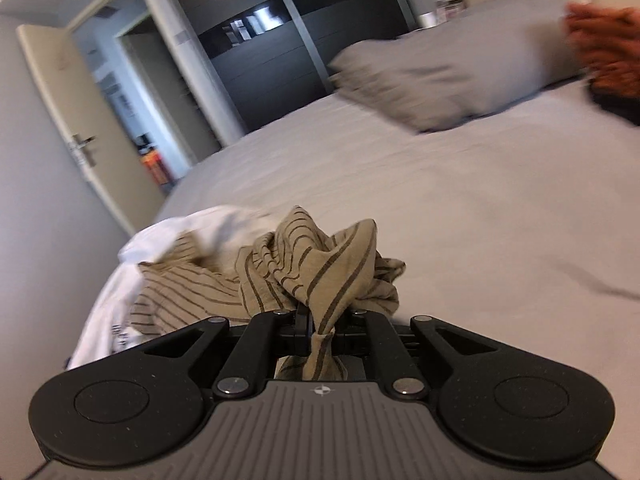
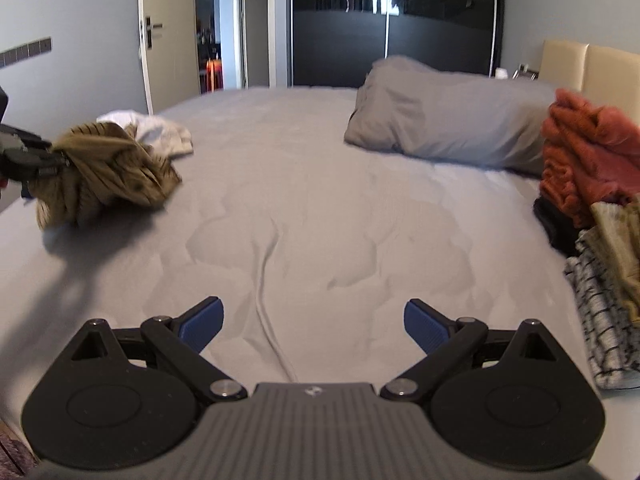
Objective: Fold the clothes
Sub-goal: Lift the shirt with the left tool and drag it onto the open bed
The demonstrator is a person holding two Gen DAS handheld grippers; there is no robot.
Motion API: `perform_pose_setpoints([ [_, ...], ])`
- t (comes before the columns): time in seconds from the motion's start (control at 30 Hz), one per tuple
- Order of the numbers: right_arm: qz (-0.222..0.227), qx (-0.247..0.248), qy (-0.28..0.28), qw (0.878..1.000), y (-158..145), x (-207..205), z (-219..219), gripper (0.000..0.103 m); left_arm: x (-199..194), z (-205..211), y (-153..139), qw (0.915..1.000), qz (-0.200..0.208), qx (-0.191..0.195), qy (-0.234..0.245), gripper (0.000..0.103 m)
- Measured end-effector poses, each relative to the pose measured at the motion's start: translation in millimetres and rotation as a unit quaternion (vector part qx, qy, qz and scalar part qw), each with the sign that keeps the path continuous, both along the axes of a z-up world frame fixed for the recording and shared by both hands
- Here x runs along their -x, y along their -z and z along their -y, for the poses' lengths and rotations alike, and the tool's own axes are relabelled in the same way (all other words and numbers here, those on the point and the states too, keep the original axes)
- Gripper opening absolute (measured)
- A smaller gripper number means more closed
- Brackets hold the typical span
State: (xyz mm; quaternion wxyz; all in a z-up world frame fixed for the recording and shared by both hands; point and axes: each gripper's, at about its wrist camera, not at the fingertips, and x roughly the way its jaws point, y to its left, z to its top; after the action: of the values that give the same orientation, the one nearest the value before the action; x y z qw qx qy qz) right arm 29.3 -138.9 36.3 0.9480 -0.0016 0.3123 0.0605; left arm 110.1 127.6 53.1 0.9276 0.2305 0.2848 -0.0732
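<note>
The wide grey-sheeted bed spreads bare ahead of me. My left claw is clamped on a bunched fold of the tan, dark-striped cotton garment, which hangs crumpled just above the sheet beside a white garment. It looks light, limp and unslippery; I'd take a hem corner next. My right claw gapes wide, empty.
</note>
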Motion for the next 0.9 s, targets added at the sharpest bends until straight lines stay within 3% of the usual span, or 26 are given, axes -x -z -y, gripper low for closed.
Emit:
perform_pose_setpoints([
  [0.17,0.013,0.017,0.014,1.000,-15,22,17,0.098,58,67,-18,0.9961,-0.029,0.029,0.078,0.004],
  [0.33,0.025,0.027,0.028,0.999,-27,42,38,0.098,119,130,-16,0.9836,-0.073,0.041,0.160,0.004],
  [0.47,0.031,0.007,0.042,0.999,-35,56,56,0.098,160,162,-5,0.9697,-0.113,0.053,0.210,0.005],
  [0.6,0.033,-0.006,0.038,0.999,-39,65,62,0.098,177,173,11,0.9659,-0.125,0.038,0.224,0.010],
  [0.7,0.026,-0.009,0.022,0.999,-38,70,60,0.097,178,166,11,0.9639,-0.139,0.046,0.222,0.022],
  [0.8,0.013,-0.014,0.007,1.000,-34,72,54,0.097,180,153,3,0.9629,-0.137,0.057,0.225,0.047],
  [0.9,0.003,-0.021,-0.007,1.000,-32,71,47,0.096,184,138,-5,0.9642,-0.132,0.063,0.221,0.051],
])
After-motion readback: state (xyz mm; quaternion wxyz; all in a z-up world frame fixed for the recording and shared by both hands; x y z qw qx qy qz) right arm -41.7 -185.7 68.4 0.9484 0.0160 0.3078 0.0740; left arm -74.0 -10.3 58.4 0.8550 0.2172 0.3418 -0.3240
